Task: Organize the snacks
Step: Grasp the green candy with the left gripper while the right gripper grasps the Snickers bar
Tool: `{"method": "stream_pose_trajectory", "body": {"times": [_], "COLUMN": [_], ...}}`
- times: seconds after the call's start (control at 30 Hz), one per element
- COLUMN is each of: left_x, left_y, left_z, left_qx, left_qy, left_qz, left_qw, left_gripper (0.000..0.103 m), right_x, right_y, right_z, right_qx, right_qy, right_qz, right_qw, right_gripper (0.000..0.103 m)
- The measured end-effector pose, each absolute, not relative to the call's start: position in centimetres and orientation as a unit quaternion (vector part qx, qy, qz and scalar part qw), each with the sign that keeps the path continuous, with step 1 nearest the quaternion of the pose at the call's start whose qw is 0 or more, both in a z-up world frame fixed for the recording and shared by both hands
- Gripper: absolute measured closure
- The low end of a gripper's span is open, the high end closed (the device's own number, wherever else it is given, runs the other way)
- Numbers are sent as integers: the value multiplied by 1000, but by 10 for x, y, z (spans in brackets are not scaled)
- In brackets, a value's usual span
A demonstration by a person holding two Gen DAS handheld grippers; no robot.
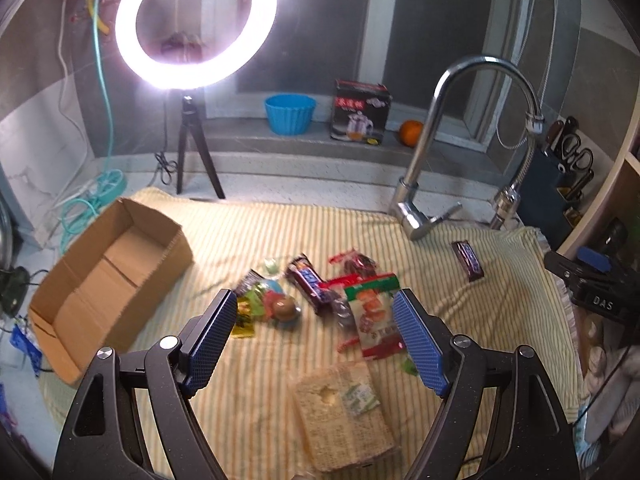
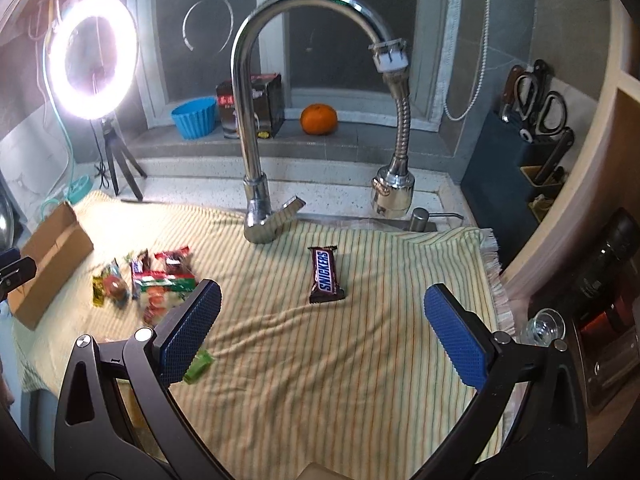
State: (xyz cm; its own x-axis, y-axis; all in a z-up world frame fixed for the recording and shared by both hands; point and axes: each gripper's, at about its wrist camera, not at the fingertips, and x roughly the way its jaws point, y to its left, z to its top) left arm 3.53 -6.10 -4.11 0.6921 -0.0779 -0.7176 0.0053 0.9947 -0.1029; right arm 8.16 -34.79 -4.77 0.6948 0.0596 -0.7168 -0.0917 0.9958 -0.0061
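Both grippers, left [image 1: 316, 320] and right [image 2: 322, 320], are hovering, jaws wide; right should straddle the Snickers [image 2: 326, 276] at twelve o'clock squarely.

I assess this location as a home kitchen. A chrome gooseneck faucet [image 2: 256, 120] stands at the back of the counter, with a flexible pull-out sprayer hose [image 2: 394, 136] beside it. A knife block [image 2: 516, 152] holding scissors and knives sits at my right. On the stone windowsill [image 2: 360, 140] I note a blue bowl [image 2: 195, 117], a boxed glass teapot [image 1: 360, 110] and an orange [image 2: 319, 119]. A striped cloth [image 2: 360, 360] covers the worktop. A ring light [image 1: 196, 20] on a tripod indicates staging for recording.
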Motion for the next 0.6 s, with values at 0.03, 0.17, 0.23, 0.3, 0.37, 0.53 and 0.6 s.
{"method": "stream_pose_trajectory", "body": {"times": [0.03, 0.17, 0.23, 0.3, 0.37, 0.53, 0.6], "left_x": [35, 38, 40, 42, 44, 47, 48], "left_y": [-65, -80, -89, -96, -104, -124, -131], "left_z": [-43, -54, -62, -70, -78, -102, -110], "left_qx": [-46, -45, -48, -50, -52, -61, -62], "left_qy": [395, 406, 419, 429, 440, 476, 485], "left_qz": [-26, -41, -53, -60, -69, -93, -104], "left_qw": [917, 912, 905, 900, 894, 872, 866], "left_gripper": [23, 26, 30, 32, 35, 51, 54], "right_x": [85, 100, 108, 118, 128, 150, 156], "right_y": [-351, -360, -364, -368, -371, -375, -374], "right_z": [-52, -65, -72, -81, -91, -113, -120], "right_qx": [-24, -29, -31, -30, -26, -18, -20], "right_qy": [394, 408, 413, 422, 434, 462, 469], "right_qz": [47, 64, 72, 83, 94, 118, 125], "right_qw": [918, 910, 907, 902, 896, 879, 874], "right_gripper": [0, 0, 1, 5, 8, 13, 15]}}
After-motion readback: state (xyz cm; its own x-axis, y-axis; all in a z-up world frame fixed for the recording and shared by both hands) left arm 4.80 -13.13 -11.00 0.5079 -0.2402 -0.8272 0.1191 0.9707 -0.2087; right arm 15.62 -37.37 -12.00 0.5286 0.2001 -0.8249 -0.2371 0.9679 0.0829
